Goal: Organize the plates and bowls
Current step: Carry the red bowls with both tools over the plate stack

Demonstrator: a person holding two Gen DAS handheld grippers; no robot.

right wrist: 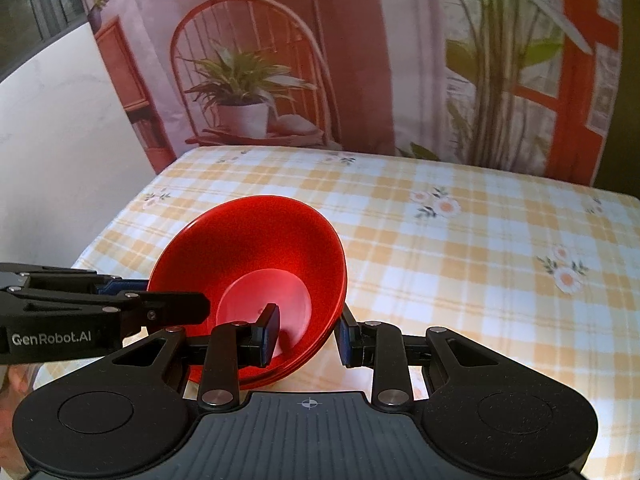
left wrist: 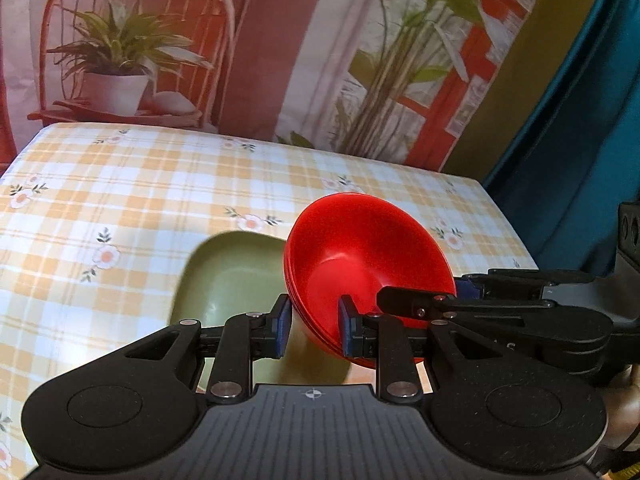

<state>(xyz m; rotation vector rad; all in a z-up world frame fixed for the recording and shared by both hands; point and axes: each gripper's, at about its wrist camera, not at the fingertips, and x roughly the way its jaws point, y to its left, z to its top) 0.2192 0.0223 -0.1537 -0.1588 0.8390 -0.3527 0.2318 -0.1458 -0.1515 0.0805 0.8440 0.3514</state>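
A stack of red bowls [left wrist: 360, 256] is held tilted above the table by both grippers. My left gripper [left wrist: 314, 328] is shut on the stack's left rim. My right gripper [right wrist: 306, 334] is shut on the stack's right rim [right wrist: 256, 264]; it also shows in the left wrist view [left wrist: 420, 300], as the left one does in the right wrist view [right wrist: 120, 300]. A green plate [left wrist: 228, 280] lies on the table under and left of the bowls, partly hidden by my left gripper.
The table [right wrist: 460, 248] has a yellow checked cloth with flowers. A printed backdrop with a chair and plants [left wrist: 248, 48] hangs behind it. A teal curtain [left wrist: 580, 140] is at the right, a white wall [right wrist: 52, 140] at the left.
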